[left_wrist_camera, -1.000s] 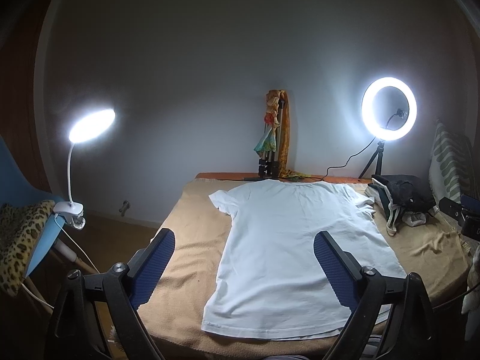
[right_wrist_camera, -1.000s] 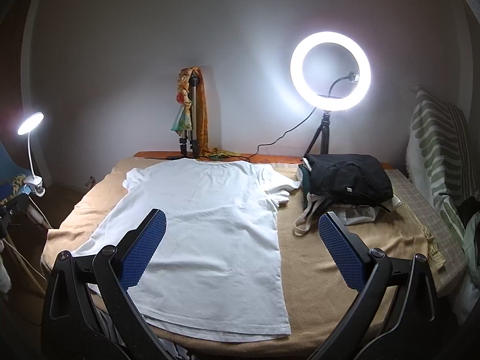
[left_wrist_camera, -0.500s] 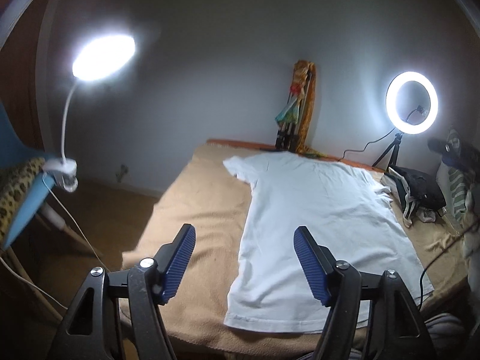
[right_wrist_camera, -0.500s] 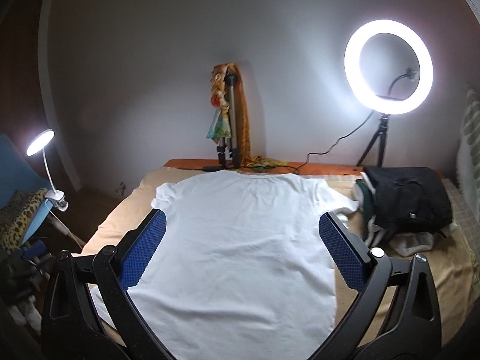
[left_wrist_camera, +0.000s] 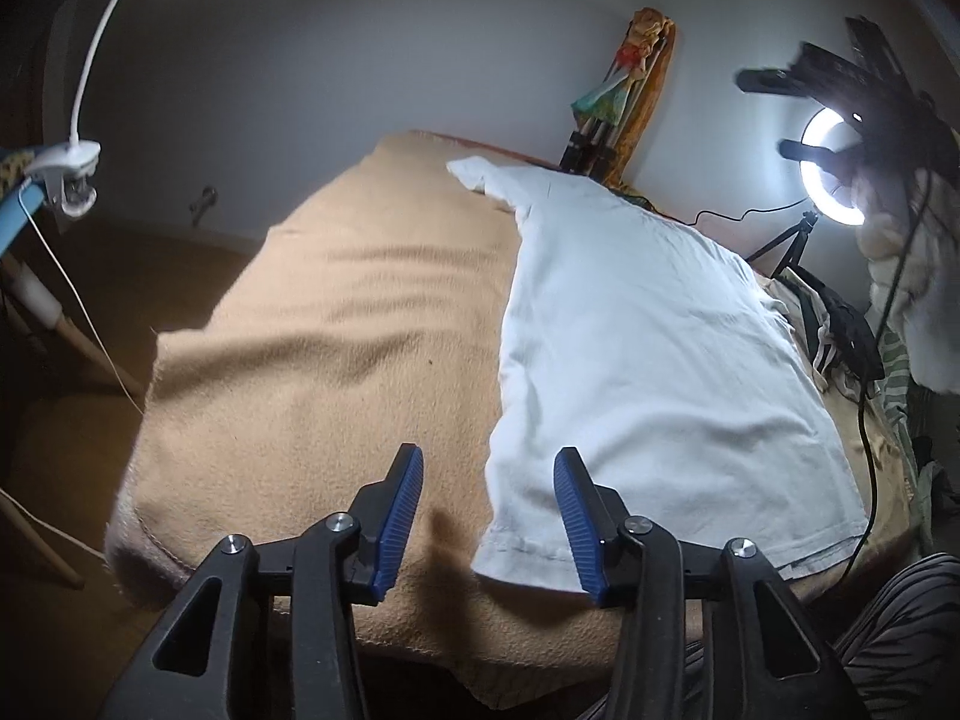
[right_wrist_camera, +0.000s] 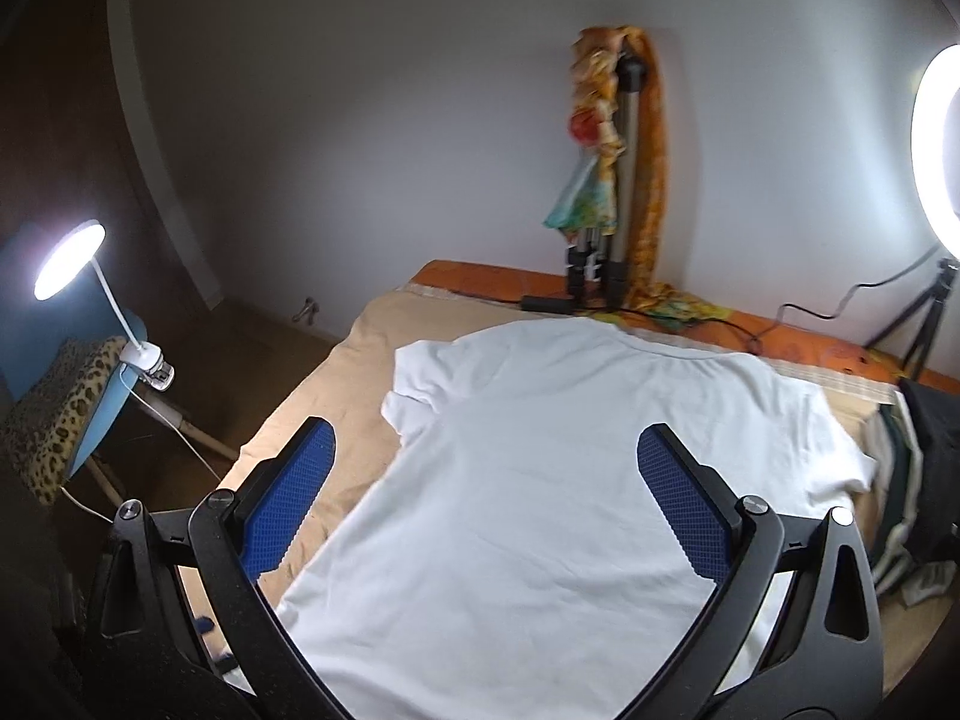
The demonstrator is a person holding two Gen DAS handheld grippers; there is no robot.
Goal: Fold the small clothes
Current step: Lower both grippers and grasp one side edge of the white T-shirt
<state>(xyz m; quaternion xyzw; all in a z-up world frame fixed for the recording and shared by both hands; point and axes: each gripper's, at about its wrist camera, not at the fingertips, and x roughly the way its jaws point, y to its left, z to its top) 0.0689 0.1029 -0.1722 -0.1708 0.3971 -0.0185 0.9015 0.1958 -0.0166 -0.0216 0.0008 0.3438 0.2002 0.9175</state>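
A white T-shirt [left_wrist_camera: 648, 348] lies flat on the tan blanket [left_wrist_camera: 336, 360], collar toward the wall. My left gripper [left_wrist_camera: 489, 462] hovers low over the shirt's near left hem corner [left_wrist_camera: 516, 558]. Its jaws are closing, with the shirt's left edge in the gap between them, and the blue pads [left_wrist_camera: 402, 510] press on nothing. My right gripper [right_wrist_camera: 486, 438] stands wide open above the upper middle of the T-shirt [right_wrist_camera: 540, 480], holding nothing. In the left wrist view the right gripper [left_wrist_camera: 765, 114] shows dark against the ring light, held by a hand in a pale sleeve.
A tripod draped with a doll and an orange scarf [right_wrist_camera: 606, 180] stands at the wall. A ring light [right_wrist_camera: 936, 132] and a dark pile of clothes [right_wrist_camera: 924, 468] are on the right. A clip lamp [right_wrist_camera: 69, 252] sits on a blue chair [right_wrist_camera: 90, 438] at the left. A black cable [left_wrist_camera: 870, 420] hangs over the bed's right side.
My left gripper has sunk toward the shirt's near left hem corner and its jaws have narrowed. My right gripper has swung left over the shirt and stayed wide open.
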